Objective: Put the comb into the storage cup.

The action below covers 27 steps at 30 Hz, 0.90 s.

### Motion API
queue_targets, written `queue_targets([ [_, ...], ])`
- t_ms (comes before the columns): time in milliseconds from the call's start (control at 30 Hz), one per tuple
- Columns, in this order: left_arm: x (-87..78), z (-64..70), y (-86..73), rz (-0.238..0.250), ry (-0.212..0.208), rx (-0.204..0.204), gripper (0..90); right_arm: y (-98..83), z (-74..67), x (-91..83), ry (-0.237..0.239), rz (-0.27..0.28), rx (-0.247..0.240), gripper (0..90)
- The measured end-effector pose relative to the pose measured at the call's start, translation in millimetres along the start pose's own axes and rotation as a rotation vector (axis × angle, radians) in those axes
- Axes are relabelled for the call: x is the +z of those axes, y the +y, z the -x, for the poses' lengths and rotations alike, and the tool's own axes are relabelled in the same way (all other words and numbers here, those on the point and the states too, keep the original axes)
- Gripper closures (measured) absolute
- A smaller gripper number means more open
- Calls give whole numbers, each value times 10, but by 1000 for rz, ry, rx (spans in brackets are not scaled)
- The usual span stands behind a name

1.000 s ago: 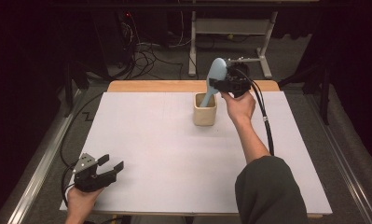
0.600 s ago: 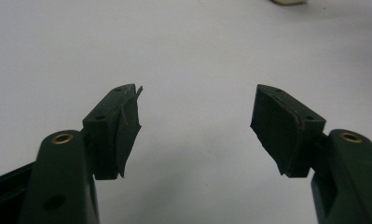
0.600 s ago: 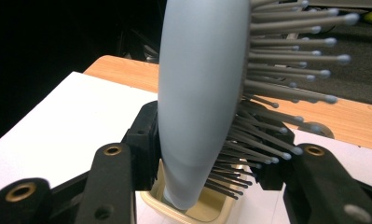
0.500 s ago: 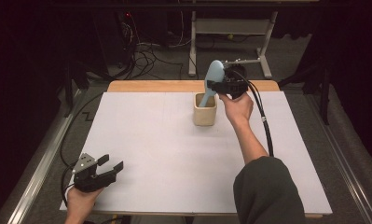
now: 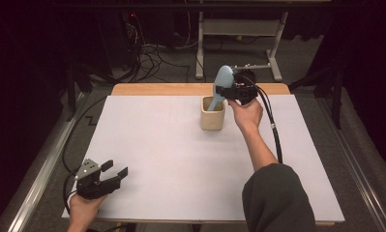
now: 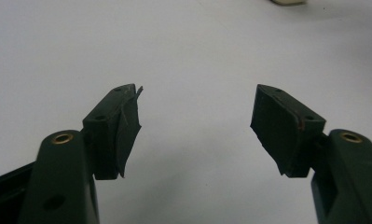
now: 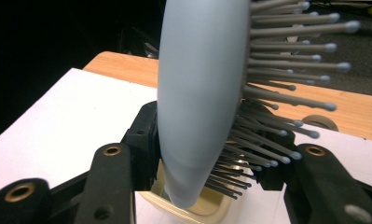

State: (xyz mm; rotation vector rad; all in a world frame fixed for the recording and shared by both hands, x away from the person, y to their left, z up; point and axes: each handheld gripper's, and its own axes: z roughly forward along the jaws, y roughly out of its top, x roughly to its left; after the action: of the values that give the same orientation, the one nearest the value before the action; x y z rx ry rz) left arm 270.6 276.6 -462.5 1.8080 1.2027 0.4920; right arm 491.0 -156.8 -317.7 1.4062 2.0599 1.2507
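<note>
A pale blue hairbrush (image 5: 222,82) stands head-up with its handle down inside a small cream cup (image 5: 213,114) at the far middle of the white table (image 5: 181,159). My right gripper (image 5: 229,91) is shut on the hairbrush (image 7: 197,93) low on its head, one jaw on the smooth back, the other among the bristles, above the cup (image 7: 207,210). My left gripper (image 5: 114,172) rests at the near left corner, open, with bare table (image 6: 193,56) between its jaws (image 6: 195,128).
A bare wooden strip (image 5: 171,89) runs along the far table edge. Beyond it on the dark floor lie cables (image 5: 152,53) and a metal stand (image 5: 239,34). A black cable (image 5: 273,121) trails from the right gripper over the table.
</note>
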Motion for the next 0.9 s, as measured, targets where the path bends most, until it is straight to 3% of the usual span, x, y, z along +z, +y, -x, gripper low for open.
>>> queue_targets([
  [900, -5, 1, 0, 3, -1, 1, 331, -71, -28, 86, -13, -39, -10, 517],
])
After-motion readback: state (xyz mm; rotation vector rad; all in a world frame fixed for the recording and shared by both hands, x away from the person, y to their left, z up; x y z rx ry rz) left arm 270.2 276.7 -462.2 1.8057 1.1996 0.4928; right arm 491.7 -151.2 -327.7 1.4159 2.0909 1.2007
